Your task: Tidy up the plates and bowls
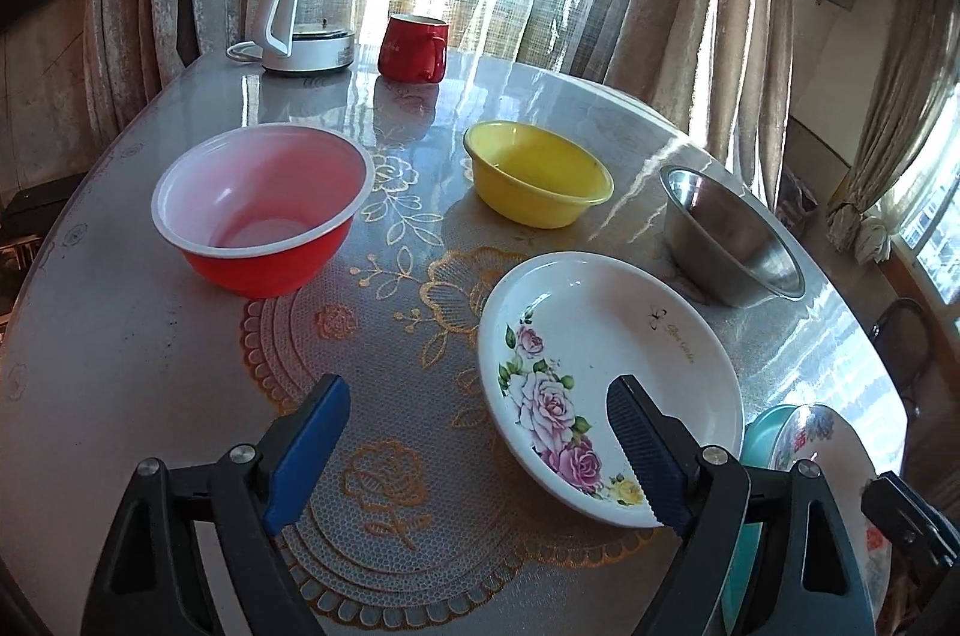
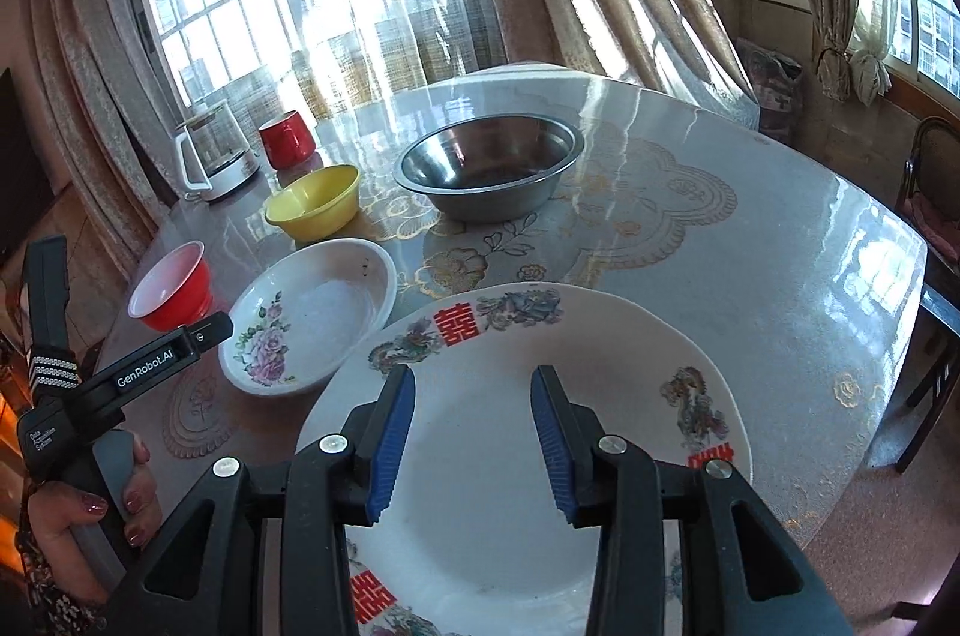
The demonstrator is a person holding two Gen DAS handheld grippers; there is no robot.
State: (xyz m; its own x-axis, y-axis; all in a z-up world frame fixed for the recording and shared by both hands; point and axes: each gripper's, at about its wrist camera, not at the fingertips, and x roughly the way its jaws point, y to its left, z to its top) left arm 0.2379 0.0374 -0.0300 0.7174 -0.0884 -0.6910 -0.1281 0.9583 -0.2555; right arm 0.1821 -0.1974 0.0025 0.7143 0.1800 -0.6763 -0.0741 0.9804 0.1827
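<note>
My left gripper (image 1: 477, 396) is open wide above the lace tablecloth, and its right finger overlaps the near rim of a white rose-printed plate (image 1: 600, 354). Nothing sits between its pads. Farther back stand a red bowl (image 1: 258, 210), a yellow bowl (image 1: 537, 171) and a steel bowl (image 1: 732, 240). My right gripper (image 2: 474, 384) hovers partly open over a large white plate (image 2: 600, 336) with red characters and holds nothing. The right wrist view also shows the rose plate (image 2: 318, 318), the yellow bowl (image 2: 315, 204), the steel bowl (image 2: 489, 168) and the red bowl (image 2: 171, 294).
A glass kettle (image 1: 306, 12) and a red mug (image 1: 414, 48) stand at the table's far edge by the curtains. A teal dish rim (image 1: 759, 426) shows beside the large plate. A hand (image 2: 90, 516) holds the left gripper's handle. A chair (image 2: 930, 192) stands at the right.
</note>
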